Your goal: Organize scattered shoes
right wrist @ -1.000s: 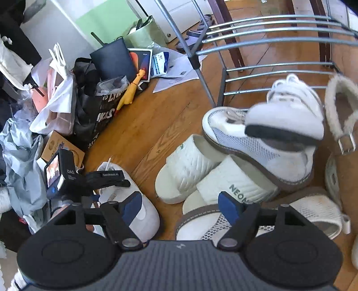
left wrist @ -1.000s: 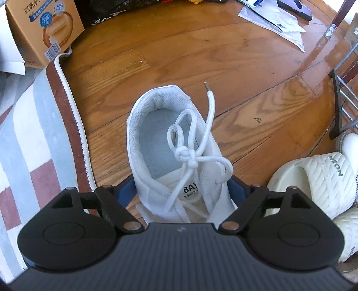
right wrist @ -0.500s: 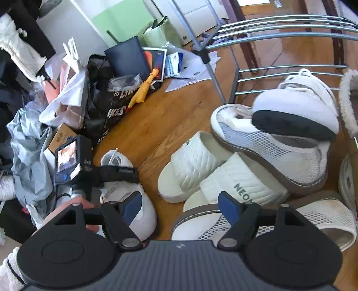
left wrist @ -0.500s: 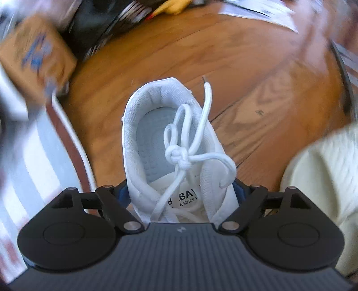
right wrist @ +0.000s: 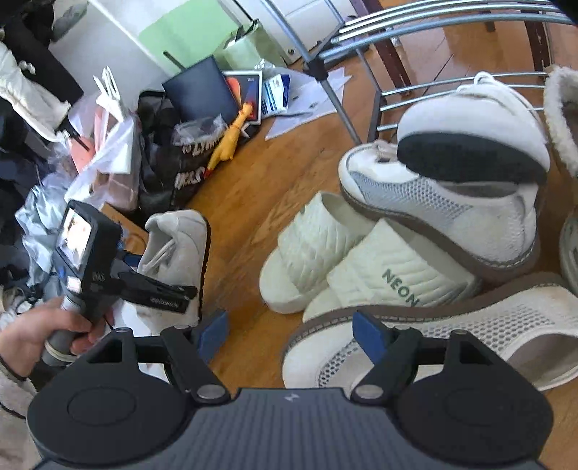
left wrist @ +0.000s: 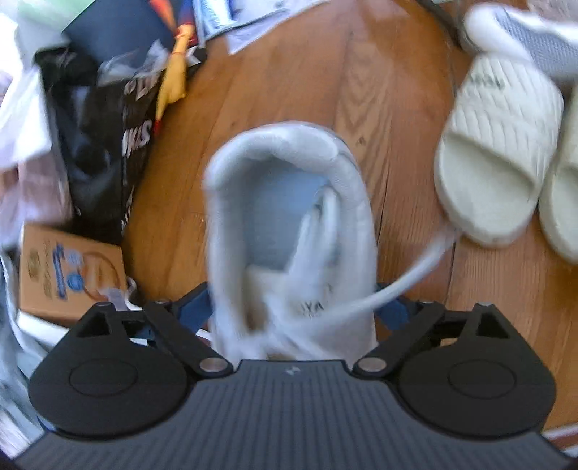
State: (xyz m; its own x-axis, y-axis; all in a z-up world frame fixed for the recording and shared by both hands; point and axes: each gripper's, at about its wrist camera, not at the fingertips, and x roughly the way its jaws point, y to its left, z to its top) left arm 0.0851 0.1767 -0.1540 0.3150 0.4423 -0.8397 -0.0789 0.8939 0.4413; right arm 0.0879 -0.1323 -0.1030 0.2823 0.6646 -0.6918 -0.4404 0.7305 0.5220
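A white lace-up sneaker (left wrist: 289, 202) sits toe-first between my left gripper's (left wrist: 292, 303) blue pads, which grip its sides while the jaws are opening. In the right wrist view the sneaker (right wrist: 177, 246) is tipped onto its side above the wooden floor, and a hand (right wrist: 32, 336) holds that gripper. My right gripper (right wrist: 289, 332) stands open with nothing between its fingers, just over the toe of a white mesh sandal (right wrist: 469, 325). Two cream slides (right wrist: 318, 249) lie side by side beyond it. A grey-and-white trainer (right wrist: 451, 217) has another white shoe (right wrist: 469, 144) on top.
A metal shoe rack (right wrist: 397, 32) stands behind the shoe pile at the right. At the left are a black printed bag (right wrist: 169, 170), a yellow rubber chicken (right wrist: 227, 141), a cardboard box (left wrist: 68, 267), plastic bags and papers. A fleece-lined shoe (right wrist: 560, 119) is at the far right.
My left gripper has rolled and risen with the sneaker, tipping it sideways, and its lace swings out. The striped rug has left its view. The right gripper has sunk slightly towards the mesh sandal.
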